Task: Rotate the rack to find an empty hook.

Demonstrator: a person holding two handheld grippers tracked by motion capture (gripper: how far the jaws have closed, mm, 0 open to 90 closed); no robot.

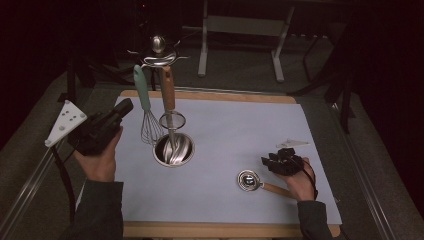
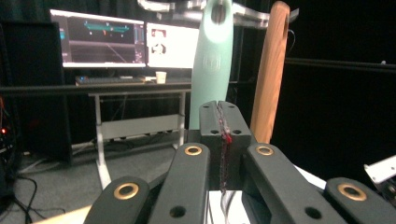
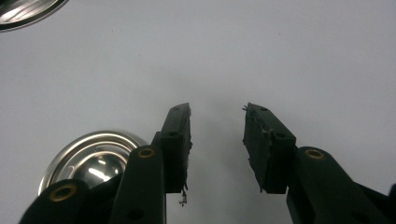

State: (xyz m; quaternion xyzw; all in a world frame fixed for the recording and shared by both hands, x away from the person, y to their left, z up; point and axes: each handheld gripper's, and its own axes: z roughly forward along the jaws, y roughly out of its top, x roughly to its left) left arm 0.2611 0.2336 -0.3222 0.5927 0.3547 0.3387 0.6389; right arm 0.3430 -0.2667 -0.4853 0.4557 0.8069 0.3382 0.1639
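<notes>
The steel scoop, wooden handle pointing right, is seen lying on the mat at lower right of the high view, just left of the right gripper, whose jaws are spread wide with nothing between them. At left the left gripper is held pinched together, empty, beside the whisk hung on the rack over the bowl.

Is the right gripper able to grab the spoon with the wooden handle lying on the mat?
Probably yes. The right gripper hangs open just beside the spoon, and the bare mat around it leaves the way free.
</notes>
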